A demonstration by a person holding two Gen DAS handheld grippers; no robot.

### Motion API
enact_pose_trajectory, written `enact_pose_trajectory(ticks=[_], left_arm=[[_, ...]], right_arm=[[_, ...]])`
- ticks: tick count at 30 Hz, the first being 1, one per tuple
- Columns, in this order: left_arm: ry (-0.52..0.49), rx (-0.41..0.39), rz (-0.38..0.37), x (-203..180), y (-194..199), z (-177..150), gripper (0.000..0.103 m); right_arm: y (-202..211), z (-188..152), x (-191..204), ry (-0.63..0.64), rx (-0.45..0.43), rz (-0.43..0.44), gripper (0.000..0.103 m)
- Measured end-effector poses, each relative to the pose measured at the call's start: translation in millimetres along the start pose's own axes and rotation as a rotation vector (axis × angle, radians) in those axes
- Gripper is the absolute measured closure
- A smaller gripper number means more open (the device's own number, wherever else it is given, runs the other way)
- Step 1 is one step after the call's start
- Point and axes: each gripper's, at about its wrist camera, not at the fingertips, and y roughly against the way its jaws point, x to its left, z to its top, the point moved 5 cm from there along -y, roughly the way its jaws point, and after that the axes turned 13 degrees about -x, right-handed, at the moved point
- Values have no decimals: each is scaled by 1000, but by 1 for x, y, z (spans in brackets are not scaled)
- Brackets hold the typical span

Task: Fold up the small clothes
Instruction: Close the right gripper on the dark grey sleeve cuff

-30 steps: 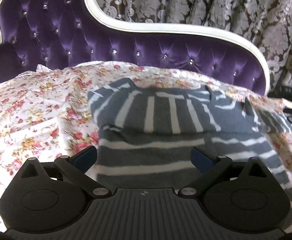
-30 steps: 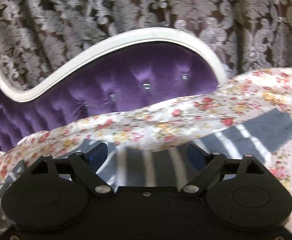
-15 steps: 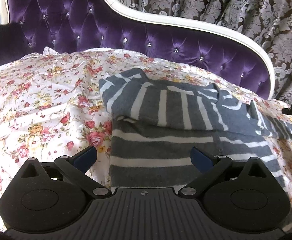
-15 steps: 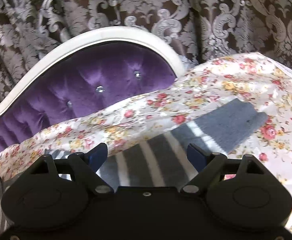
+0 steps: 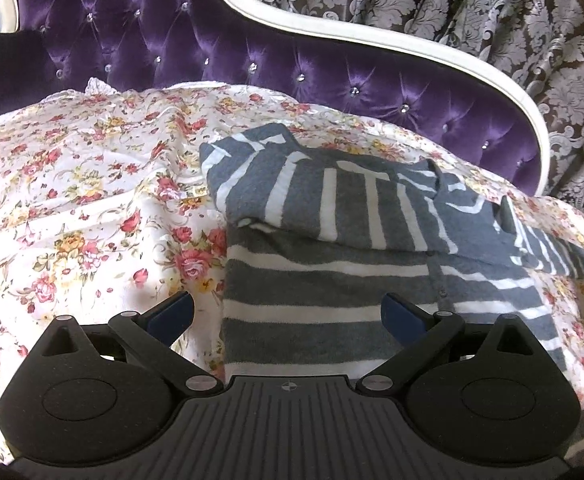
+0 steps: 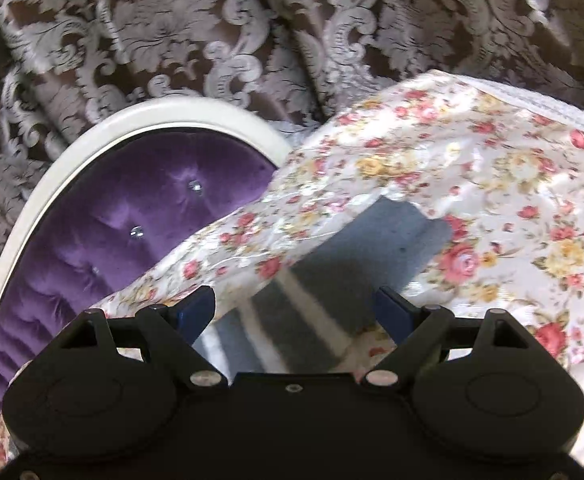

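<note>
Striped sweater (image 5: 332, 264) lies part-folded on my floral sheet (image 5: 71, 200); its loose sleeve (image 6: 356, 256) runs straight ahead between my right claw (image 6: 294, 312), nearer it, jaws wide, empty; left claw (image 5: 287, 316) likewise.

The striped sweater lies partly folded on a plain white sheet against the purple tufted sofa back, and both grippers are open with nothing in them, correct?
Not quite: the sheet is floral, with red and yellow roses, not plain white, as the left wrist view shows. The striped sweater does lie partly folded by the purple sofa back, and the left gripper and right gripper are open and empty.
</note>
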Motion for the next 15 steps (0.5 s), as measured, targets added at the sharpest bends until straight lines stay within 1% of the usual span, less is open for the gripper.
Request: enact_pose_trajectory(ticks=[9, 15], left_arm=[[5, 14, -10, 1, -4, -3, 2], [1, 34, -9, 1, -8, -8, 2]], right_arm=[[-9, 9, -44, -79, -32, -97, 15], [-21, 14, -54, -103, -80, -39, 15]])
